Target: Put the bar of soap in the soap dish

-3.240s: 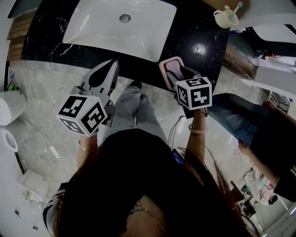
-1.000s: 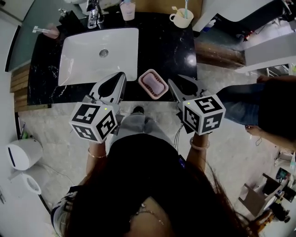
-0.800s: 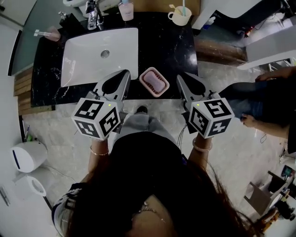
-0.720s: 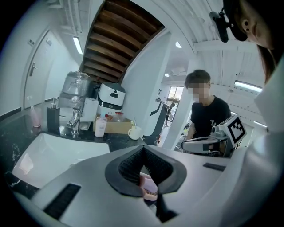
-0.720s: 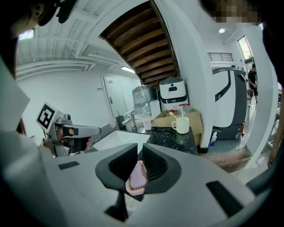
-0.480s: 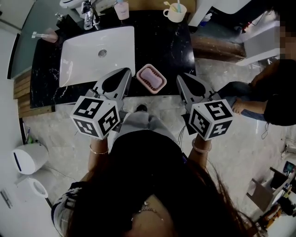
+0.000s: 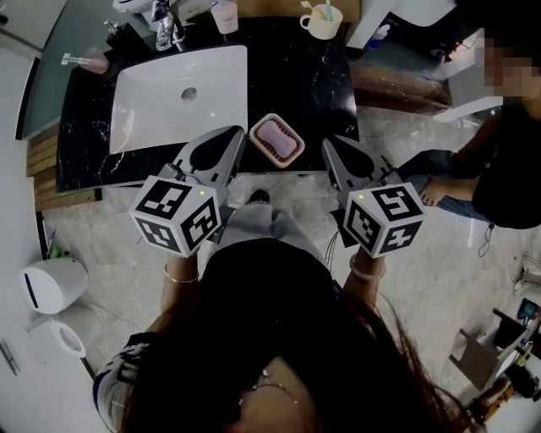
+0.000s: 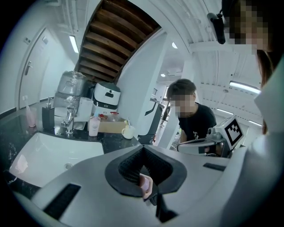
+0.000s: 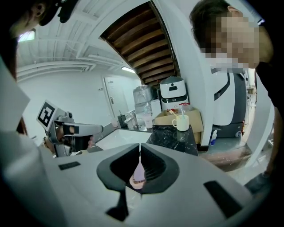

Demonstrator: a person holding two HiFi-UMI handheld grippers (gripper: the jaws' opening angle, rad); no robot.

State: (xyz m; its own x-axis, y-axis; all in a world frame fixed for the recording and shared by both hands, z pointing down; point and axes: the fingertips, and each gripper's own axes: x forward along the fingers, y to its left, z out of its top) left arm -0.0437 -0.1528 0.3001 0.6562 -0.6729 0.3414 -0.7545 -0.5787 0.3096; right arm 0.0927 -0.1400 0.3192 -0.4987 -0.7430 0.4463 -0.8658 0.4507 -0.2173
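On the counter (image 7: 325,80), soap (image 7: 277,137) lies in the dish (image 7: 265,148).

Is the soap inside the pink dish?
Yes, the head view shows the bar of soap lying inside the pink soap dish on the black counter.

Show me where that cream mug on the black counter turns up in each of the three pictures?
Head view: the mug sits at the top edge, right of centre.
Left gripper view: small, just left of centre, above the jaws.
Right gripper view: right of centre, on the counter's corner.
Shared landmark: the white sink, lying left of the mug in every view.
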